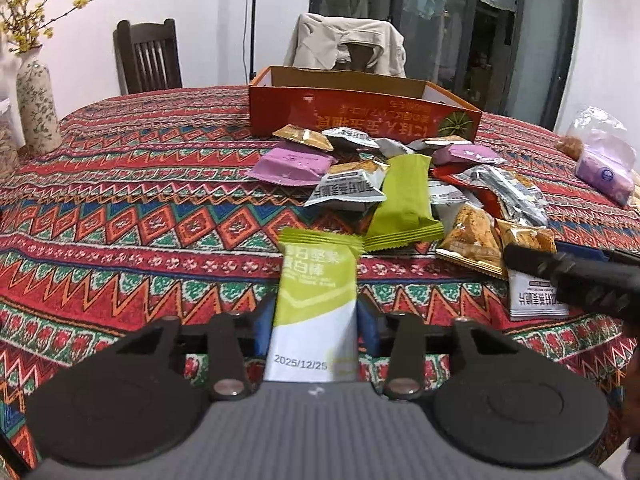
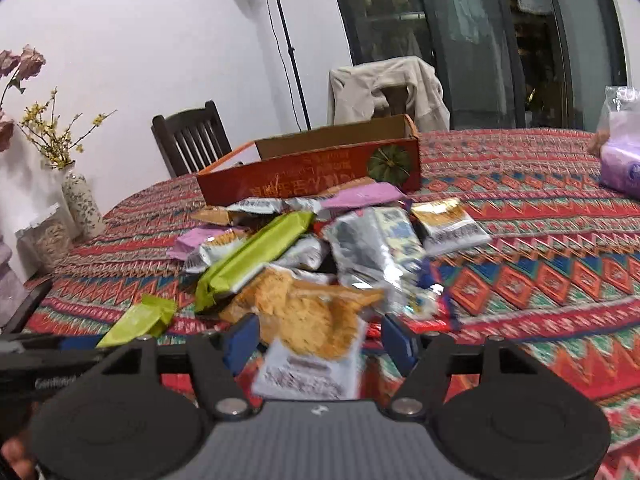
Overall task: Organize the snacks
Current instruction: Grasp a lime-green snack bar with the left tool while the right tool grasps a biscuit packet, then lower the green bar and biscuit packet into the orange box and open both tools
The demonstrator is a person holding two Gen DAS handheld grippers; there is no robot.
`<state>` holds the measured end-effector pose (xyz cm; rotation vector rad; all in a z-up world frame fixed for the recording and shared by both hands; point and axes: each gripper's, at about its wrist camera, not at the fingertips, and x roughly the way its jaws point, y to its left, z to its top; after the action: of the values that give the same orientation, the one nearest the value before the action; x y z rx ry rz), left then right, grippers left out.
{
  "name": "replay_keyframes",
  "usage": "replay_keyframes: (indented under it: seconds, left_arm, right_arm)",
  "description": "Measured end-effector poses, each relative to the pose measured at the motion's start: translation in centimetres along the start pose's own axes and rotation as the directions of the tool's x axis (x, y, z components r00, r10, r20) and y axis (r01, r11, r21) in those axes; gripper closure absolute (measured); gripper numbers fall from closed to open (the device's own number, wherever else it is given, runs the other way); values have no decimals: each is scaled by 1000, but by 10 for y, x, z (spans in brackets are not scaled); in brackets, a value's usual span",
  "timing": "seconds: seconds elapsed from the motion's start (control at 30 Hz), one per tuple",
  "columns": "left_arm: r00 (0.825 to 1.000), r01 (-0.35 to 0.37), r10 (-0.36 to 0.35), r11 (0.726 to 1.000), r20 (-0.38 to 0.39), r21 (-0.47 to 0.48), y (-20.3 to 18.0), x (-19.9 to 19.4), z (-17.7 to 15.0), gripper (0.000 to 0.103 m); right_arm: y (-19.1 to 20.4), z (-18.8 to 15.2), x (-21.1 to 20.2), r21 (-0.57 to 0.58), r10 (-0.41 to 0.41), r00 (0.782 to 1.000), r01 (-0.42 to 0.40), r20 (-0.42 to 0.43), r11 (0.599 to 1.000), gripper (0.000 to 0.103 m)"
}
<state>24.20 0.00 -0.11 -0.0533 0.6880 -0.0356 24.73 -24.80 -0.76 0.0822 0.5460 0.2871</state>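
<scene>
Gripping a green packet (image 1: 316,304), the left gripper (image 1: 316,320) has its blue pads pressed on both sides of it, the packet's far end resting on the tablecloth (image 1: 140,200). The left view shows that clench head-on, date stamp and all; the right view catches the same packet only from the side, low at the left edge. The right view gives what the left cannot: the right gripper (image 2: 320,340) with its jaws standing apart, a clear packet of golden crackers (image 2: 312,344) lying between the pads with gaps on both sides, so released, not grasped. In the left view that gripper is just a black arm coming in from the right.

The snack pile (image 1: 400,184) spreads across the middle of the table: purple, silver, green and golden packets, overlapping, reaching up to the near wall of the orange box (image 1: 360,112), which stands open behind them. A flowered vase (image 1: 36,108) with yellow twigs sits at the far left edge, a clear bag (image 1: 604,160) at the far right. Beyond stand a dark chair (image 1: 148,56), another chair draped with a beige jacket (image 1: 348,44), a light stand and glass doors.

Bare cloth lies open left of the pile and, in the right view, right of it as well.
</scene>
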Motion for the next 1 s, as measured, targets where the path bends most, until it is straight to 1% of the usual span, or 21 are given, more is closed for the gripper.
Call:
replay_keyframes:
  seconds: [0.03,0.07,0.1,0.17,0.2,0.33,0.5,0.57,0.63,0.7,0.77,0.8,0.87,0.9,0.97,1.0]
  left_arm:
    - [1000,-2,2,1000,1,-3,1,-1,-1,63]
    - [1000,-3,3,1000,0,-6,2,-3,-1,63]
    - [1000,-2,2,1000,0,-9,3,-5,-2,64]
    - [1000,-4,4,1000,1,-8,4,-9,-3,64]
    - [1000,-5,5,1000,4,-8,4,-12,-4,64]
    - [1000,5,-5,1000,23,-9,5,-21,-3,64]
    - [999,25,-25,1000,46,-1,3,-22,8,65]
    - [997,44,-44,999,61,-2,5,-21,19,65]
    - [993,79,-78,997,92,-5,10,-18,40,65]
    - [984,112,-111,994,137,3,16,-13,73,65]
    - [974,144,-146,989,176,23,21,-2,110,65]
    - [970,159,-161,987,182,25,23,8,132,65]
    - [969,181,-183,983,168,28,22,38,178,65]
    - [972,178,-178,984,155,17,20,56,201,65]
    - [978,169,-171,985,116,25,11,96,242,65]
    - [983,149,-150,989,101,25,5,118,259,65]
  right_arm:
    - [8,-3,4,-52,-31,1000,31,-1,998,40]
    - [15,-6,7,-109,-54,999,53,-6,993,47]
    - [21,-9,7,-158,-58,998,56,-11,986,56]
    - [30,-12,3,-223,-82,997,78,-7,972,58]
    - [32,-13,0,-244,-82,997,76,-14,967,60]
    - [23,-14,-13,-199,-34,997,20,-64,980,62]
    - [11,-11,-27,-166,-21,998,13,-51,986,62]
    - [7,-6,-30,-160,-10,999,3,-42,987,62]
    - [2,6,-30,-149,10,1000,-15,-29,989,62]
    - [-6,25,-28,-132,47,999,-48,-10,990,62]
    - [-18,56,-20,-121,84,996,-80,23,989,62]
    - [-22,72,-13,-125,90,995,-85,38,988,62]
    - [-30,111,10,-152,98,993,-87,69,985,62]
    - [-34,129,25,-153,97,992,-85,75,985,62]
    - [-47,169,68,-123,109,993,-102,52,987,62]
    - [-52,186,90,-99,117,993,-113,33,989,62]
